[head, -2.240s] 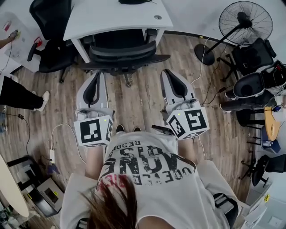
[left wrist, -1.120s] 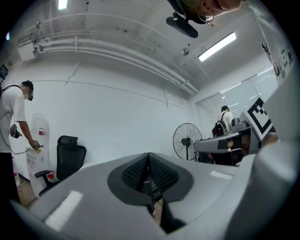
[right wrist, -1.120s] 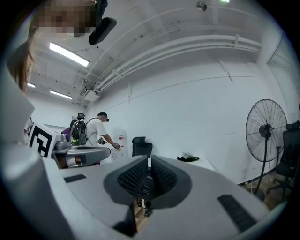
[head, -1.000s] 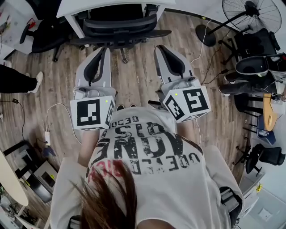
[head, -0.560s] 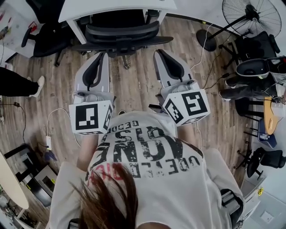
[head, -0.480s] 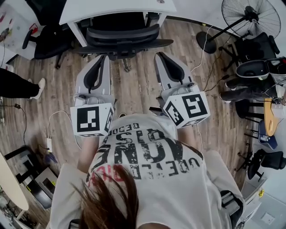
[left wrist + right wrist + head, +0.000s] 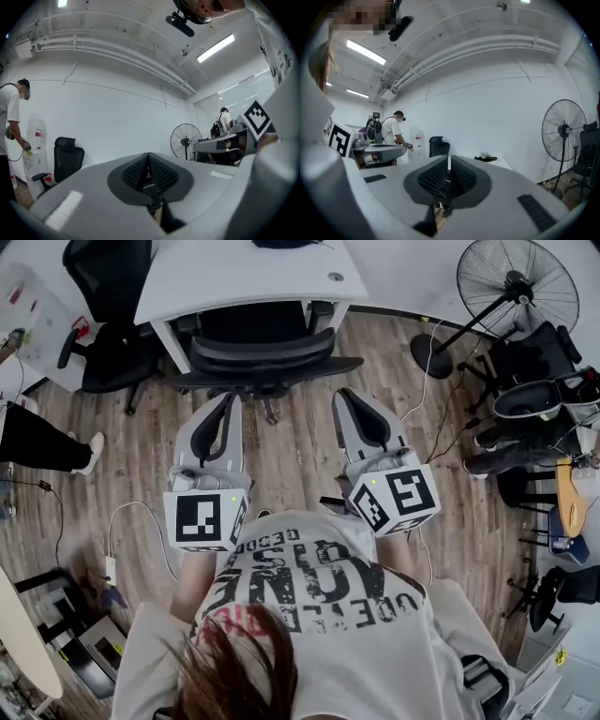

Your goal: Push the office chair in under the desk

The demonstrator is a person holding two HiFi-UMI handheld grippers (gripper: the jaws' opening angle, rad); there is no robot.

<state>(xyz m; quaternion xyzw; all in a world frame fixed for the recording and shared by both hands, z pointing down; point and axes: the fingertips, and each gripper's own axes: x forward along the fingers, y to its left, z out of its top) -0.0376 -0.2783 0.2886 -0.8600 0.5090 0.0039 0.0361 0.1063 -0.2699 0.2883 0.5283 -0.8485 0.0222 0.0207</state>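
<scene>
Left gripper point(image 7: 228, 401): jaws clenched pad to pad, nothing between them. The tip points at the office chair point(image 7: 265, 351) and sits just short of it, with no contact evident. Its own view looks up at wall and ceiling, so the chair is not in it.

Office chair: the seat is already under the white desk point(image 7: 234, 277). Backrest and armrests show at the desk's front edge, and the base stands on the wood floor point(image 7: 291, 456). Judgement: the push is largely done, with at most a last nudge left.

To do that well: set both closed tips on the backrest, evenly either side of centre. Push straight toward the desk so the chair rolls without swivelling.

Right gripper point(image 7: 349, 395): likewise clamped shut and empty. The tip is near the armrest on that side, apart from it.
</scene>
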